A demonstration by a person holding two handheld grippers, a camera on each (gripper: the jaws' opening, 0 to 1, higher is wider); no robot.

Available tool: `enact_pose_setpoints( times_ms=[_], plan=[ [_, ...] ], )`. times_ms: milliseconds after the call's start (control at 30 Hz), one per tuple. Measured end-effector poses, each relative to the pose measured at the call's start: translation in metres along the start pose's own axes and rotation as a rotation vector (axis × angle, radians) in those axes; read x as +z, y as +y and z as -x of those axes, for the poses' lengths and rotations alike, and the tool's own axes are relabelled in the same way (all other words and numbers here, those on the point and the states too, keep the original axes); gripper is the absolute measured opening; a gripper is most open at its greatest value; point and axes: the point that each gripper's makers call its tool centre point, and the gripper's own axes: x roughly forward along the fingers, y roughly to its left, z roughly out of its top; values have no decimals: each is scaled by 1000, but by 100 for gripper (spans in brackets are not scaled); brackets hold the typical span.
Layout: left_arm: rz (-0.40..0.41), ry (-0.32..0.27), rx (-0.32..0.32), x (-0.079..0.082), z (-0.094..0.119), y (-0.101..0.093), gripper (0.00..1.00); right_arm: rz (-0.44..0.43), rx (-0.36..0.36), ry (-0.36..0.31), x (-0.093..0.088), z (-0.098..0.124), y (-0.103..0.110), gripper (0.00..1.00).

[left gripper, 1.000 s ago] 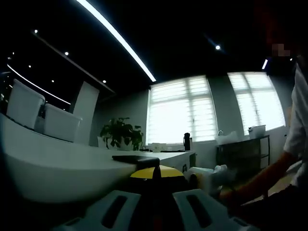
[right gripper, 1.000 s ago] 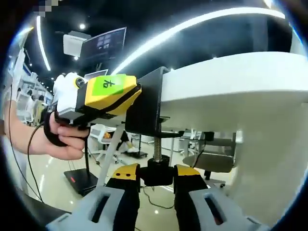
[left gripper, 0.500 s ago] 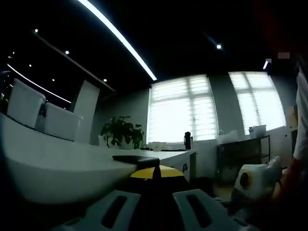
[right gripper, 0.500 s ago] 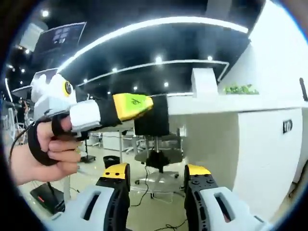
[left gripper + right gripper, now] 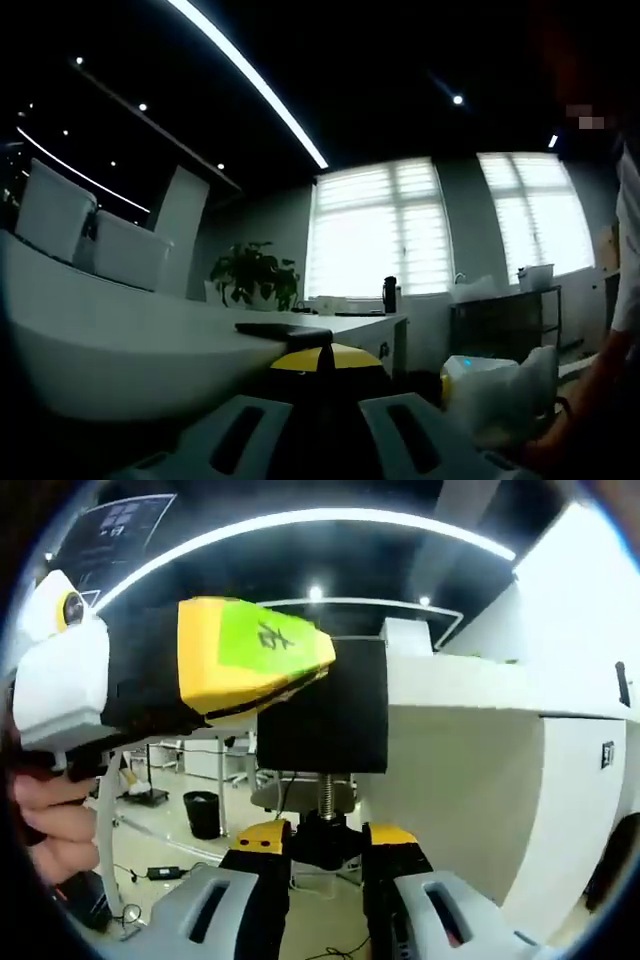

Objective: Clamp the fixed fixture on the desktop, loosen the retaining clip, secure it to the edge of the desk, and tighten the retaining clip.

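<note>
Broadly, the white desk spans the right gripper view, its edge carrying the black fixture, whose threaded screw runs vertically down to a black knob. The right gripper is closed on that knob. The left gripper, entering from the left, clamps the fixture body, a hand partly cut off behind it. From the left gripper view, the desk lies left; the left gripper holds the fixture, mostly lost in shadow.
</note>
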Motion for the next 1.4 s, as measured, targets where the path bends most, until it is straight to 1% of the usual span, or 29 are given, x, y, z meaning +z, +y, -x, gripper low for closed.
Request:
enact_pose_setpoints(
  times_ms=[33,67,133,167,300,333,400,433,467,500,533,600,700,800,900,1000,1067,1133,1167,1200,1233,1267,1333,1367,1400],
  plan=[
    [-1,0,-1,0,0,0,2,-8,5,-4,1,1,0,26],
    [-4,0,-1,0,0,-1,2,-29,26,-9,0,1,2,26],
    [-8,2,-1,0,0,-1,2,-36,60,-22,1,1,3,26],
    [-10,2,-1,0,0,-1,2,-38,94,-35,3,2,4,26],
    [-11,2,-2,0,0,-1,2,-45,256,-61,2,3,7,26],
    [-8,1,-4,0,1,-1,2,-21,292,-67,3,3,7,26],
    [-1,1,-9,0,1,-1,2,12,395,-62,2,6,12,26],
    [7,0,-10,0,1,-1,2,23,425,-62,2,6,12,26],
    [14,-1,-10,0,1,-1,2,38,488,-61,2,7,14,26],
    [17,-2,-9,0,0,-1,2,44,525,-57,1,1,10,26],
    [18,-3,-9,0,0,-1,2,56,542,-55,1,0,10,26],
    [10,-2,-8,-1,0,-1,2,66,617,-41,-1,-2,14,26],
    [8,0,-8,-1,-1,-1,2,57,682,-41,-2,-7,15,26],
    [4,2,-7,-2,-1,-1,2,57,716,-42,-3,-9,16,26],
    [0,5,-6,-3,-1,-1,2,58,734,-48,-3,-8,16,26],
    [1,5,-8,-3,-1,-1,2,52,720,-58,-4,-7,16,27],
    [0,6,-7,-3,-1,-1,2,11,663,-51,-6,-6,11,27],
    [-2,7,-6,-2,-1,-1,2,14,597,-42,-13,-1,5,30],
    [-3,8,-6,-2,-1,-1,2,-2,553,-40,-17,2,2,32],
    [-3,9,-5,-2,-1,-1,2,-28,510,-26,-22,7,0,33],
    [-3,9,-5,-2,-1,-1,2,-49,482,-27,-22,14,0,33],
    [-3,9,-5,-2,-1,-1,2,-82,424,-40,-25,23,-2,33],
    [-2,8,-4,-2,-1,-1,2,-88,362,-32,-32,37,0,33],
    [-4,8,-3,-2,-1,-1,2,-86,332,-39,-32,43,2,33],
    [-6,8,-1,-2,-1,-1,2,-68,298,-35,-33,46,1,33]
  ],
)
